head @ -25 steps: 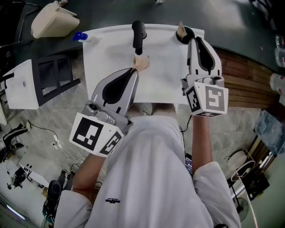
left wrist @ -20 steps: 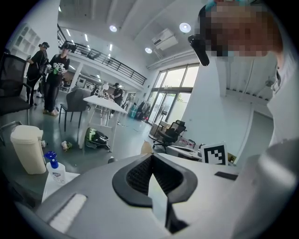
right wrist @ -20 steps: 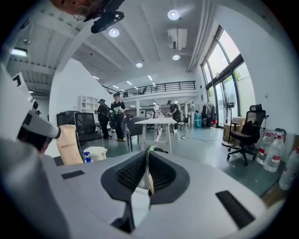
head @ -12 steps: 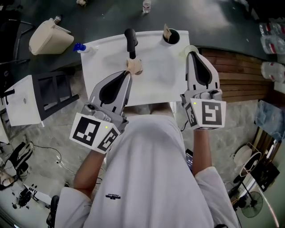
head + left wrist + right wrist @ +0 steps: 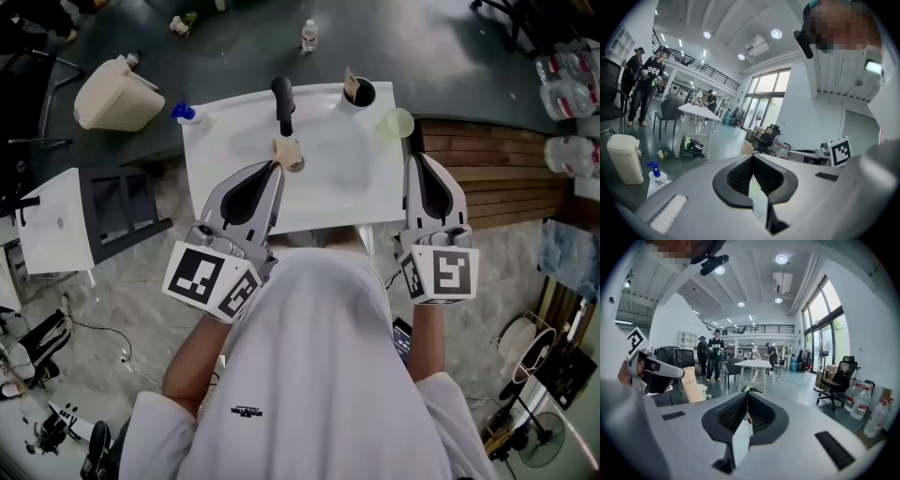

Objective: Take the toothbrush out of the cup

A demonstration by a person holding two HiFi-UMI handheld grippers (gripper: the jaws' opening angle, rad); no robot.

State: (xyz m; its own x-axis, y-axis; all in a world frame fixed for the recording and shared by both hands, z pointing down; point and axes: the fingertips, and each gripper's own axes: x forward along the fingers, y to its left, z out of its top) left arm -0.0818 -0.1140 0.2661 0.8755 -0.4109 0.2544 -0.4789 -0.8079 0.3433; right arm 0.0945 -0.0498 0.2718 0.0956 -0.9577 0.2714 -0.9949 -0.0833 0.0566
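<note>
Both jaws are shut. On the left gripper (image 5: pixel 276 166) the ribbed black pads meet in a tight seam with nothing between them, as its own view (image 5: pixel 751 157) shows. The right gripper (image 5: pixel 413 157) is the same, pads pressed together and empty (image 5: pixel 747 394). The person holds one in each hand, both pointing away from the body over the near side of the white worktop (image 5: pixel 328 183).

The tan toothbrush (image 5: pixel 351 86) stands in the dark round cup (image 5: pixel 362 93) at the far edge of the worktop. It is ahead of the right gripper and a little to its left, and well apart from both grippers. Neither gripper touches it or the cup.

Seen from above, the left gripper's tip lies just beside a small tan lump (image 5: pixel 288 152) on the worktop. I cannot tell whether they touch. Straight beyond that lump, further from the left gripper, is a black elongated object (image 5: pixel 282 99).

The right gripper sits just off the worktop's right edge, with a pale green round disc (image 5: pixel 398 122) close ahead of its tip — near, but apart. A blue-capped spray bottle (image 5: pixel 185 113) stands at the far left corner, well to the left of the left gripper.
</note>
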